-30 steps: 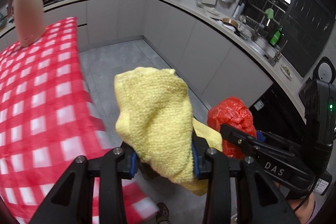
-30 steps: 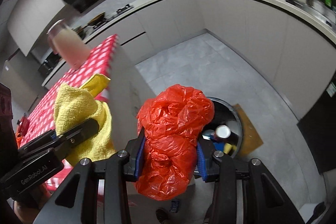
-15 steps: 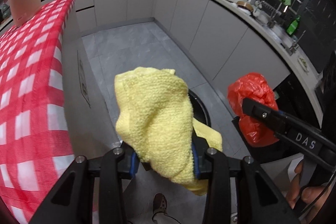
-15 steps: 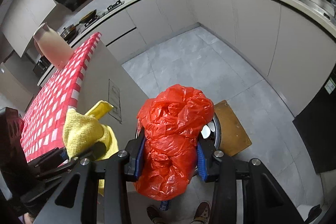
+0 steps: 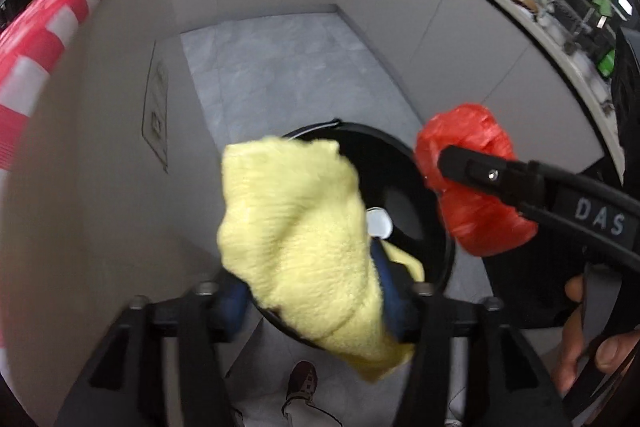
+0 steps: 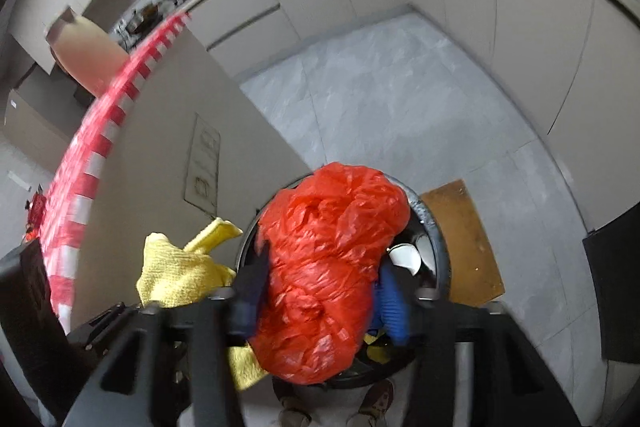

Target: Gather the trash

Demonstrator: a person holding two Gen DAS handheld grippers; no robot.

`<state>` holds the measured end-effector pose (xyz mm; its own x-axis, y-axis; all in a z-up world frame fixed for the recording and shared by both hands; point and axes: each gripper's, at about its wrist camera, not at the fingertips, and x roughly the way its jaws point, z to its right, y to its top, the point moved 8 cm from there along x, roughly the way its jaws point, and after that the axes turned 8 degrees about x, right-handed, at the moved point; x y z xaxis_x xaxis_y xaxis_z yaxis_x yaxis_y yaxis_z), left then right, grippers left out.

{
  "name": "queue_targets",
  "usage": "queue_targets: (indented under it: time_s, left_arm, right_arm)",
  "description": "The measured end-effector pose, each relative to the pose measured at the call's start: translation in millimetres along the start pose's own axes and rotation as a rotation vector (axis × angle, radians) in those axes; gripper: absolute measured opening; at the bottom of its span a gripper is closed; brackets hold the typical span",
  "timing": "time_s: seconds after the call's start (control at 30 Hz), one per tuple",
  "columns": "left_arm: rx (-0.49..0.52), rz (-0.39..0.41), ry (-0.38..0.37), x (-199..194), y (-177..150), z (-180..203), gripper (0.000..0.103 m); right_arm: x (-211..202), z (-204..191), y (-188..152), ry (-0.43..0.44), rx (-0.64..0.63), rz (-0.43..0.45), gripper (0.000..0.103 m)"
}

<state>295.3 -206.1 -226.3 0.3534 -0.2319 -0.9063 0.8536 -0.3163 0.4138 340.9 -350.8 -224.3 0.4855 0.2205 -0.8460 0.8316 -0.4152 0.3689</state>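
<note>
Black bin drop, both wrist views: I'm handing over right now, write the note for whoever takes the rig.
Left gripper: jaws have just been opening, pads look clear of the yellow cloth, which is still between them above the black bin.
Right gripper: jaws have also just been opening, red plastic bag between them over the same bin.
Done: both items carried to the bin.
Left: confirm both fall inside, then go back for more trash.
</note>
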Motion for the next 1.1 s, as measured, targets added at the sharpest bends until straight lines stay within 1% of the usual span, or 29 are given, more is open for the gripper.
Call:
queue_targets:
  time_s: [0.03, 0.07, 0.17, 0.2, 0.3, 0.43, 0.57, 0.6, 0.67, 0.77, 0.87, 0.9, 0.97, 1.1]
  left_arm:
    - [-0.014, -0.012, 0.016, 3.7, -0.6, -1.3, 0.076]
    - [-0.027, -0.017, 0.028, 5.5, -0.1, -2.5, 0.077]
    - [-0.045, 0.007, 0.046, -2.9, 5.5, -3.0, 0.077]
    - [-0.046, 0.021, 0.049, -8.9, 8.1, -1.9, 0.077]
    - [-0.046, 0.061, 0.05, -32.8, 14.9, -0.1, 0.077]
    - [-0.03, 0.133, 0.063, -77.9, 30.3, 0.3, 0.077]
    - [-0.04, 0.195, 0.073, -124.6, 37.8, -7.2, 0.077]
    - [-0.044, 0.209, 0.082, -131.9, 41.6, -10.6, 0.077]
    - [-0.055, 0.238, 0.095, -154.3, 38.9, -15.5, 0.077]
    - [-0.062, 0.258, 0.118, -175.8, 36.1, -16.1, 0.081]
    - [-0.071, 0.282, 0.132, -189.3, 34.5, -19.0, 0.081]
    - [-0.076, 0.29, 0.138, -195.6, 31.5, -22.4, 0.083]
    - [-0.086, 0.3, 0.151, -209.9, 24.6, -29.3, 0.087]
    - [-0.112, 0.322, 0.175, -228.4, 13.3, -44.4, 0.087]
  right_arm:
    - [5.0, 3.1, 2.1, -0.014, 0.002, 0.001, 0.074]
    - [7.0, 7.6, 5.2, -0.027, 0.009, 0.009, 0.074]
    - [-7.8, 17.0, 12.3, -0.026, 0.03, 0.078, 0.074]
    - [-14.9, 17.0, 12.9, -0.032, 0.015, 0.096, 0.074]
    - [-31.7, 16.0, 12.0, -0.034, 0.003, 0.113, 0.074]
    - [-54.2, 11.4, 14.0, -0.021, 0.006, 0.133, 0.074]
    - [-72.9, -4.1, 14.4, 0.018, 0.003, 0.14, 0.074]
    - [-79.5, -12.7, 12.6, 0.025, -0.014, 0.142, 0.074]
    - [-90.7, -27.2, 8.6, 0.034, -0.048, 0.152, 0.074]
    - [-105.4, -50.9, 1.3, 0.05, -0.09, 0.166, 0.074]
    - [-120.3, -70.4, -7.3, 0.062, -0.124, 0.176, 0.074]
    - [-125.7, -76.6, -11.8, 0.066, -0.135, 0.174, 0.074]
    - [-136.5, -87.0, -22.3, 0.073, -0.149, 0.175, 0.074]
    - [-153.6, -98.7, -38.7, 0.076, -0.16, 0.193, 0.074]
